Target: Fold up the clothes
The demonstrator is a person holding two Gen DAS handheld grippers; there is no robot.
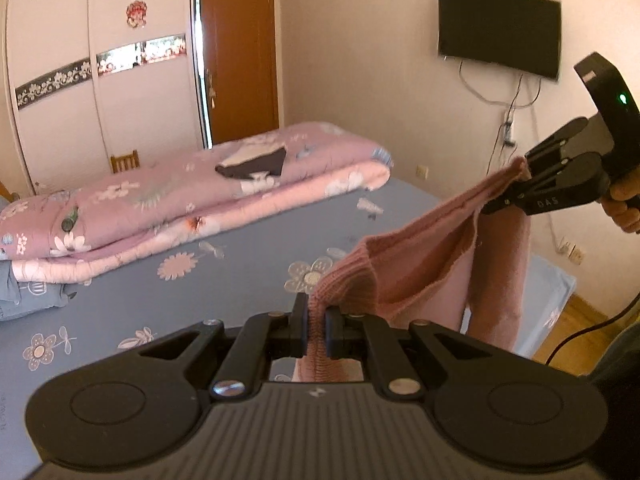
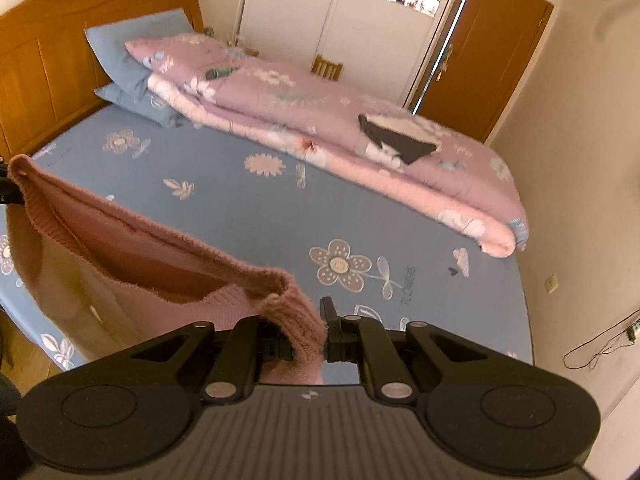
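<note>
Fingers [image 1: 301, 326] pinch pink sweater [image 1: 420, 264].

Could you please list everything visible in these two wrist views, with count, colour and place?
sweater: one, pink knit, held in the air above the bed between both grippers
bed sheet: one, blue with flowers, covering the bed
quilt: one, pink floral, folded along the bed's far side
dark garment: one, black and white, on the quilt
pillows: two, blue, at the headboard
headboard: one, brown wood
wardrobe: one, white
door: one, brown
television: one, black, wall-mounted
left gripper: jaws shut on sweater
right gripper: jaws shut on sweater
hand: one, holding the right gripper
</note>
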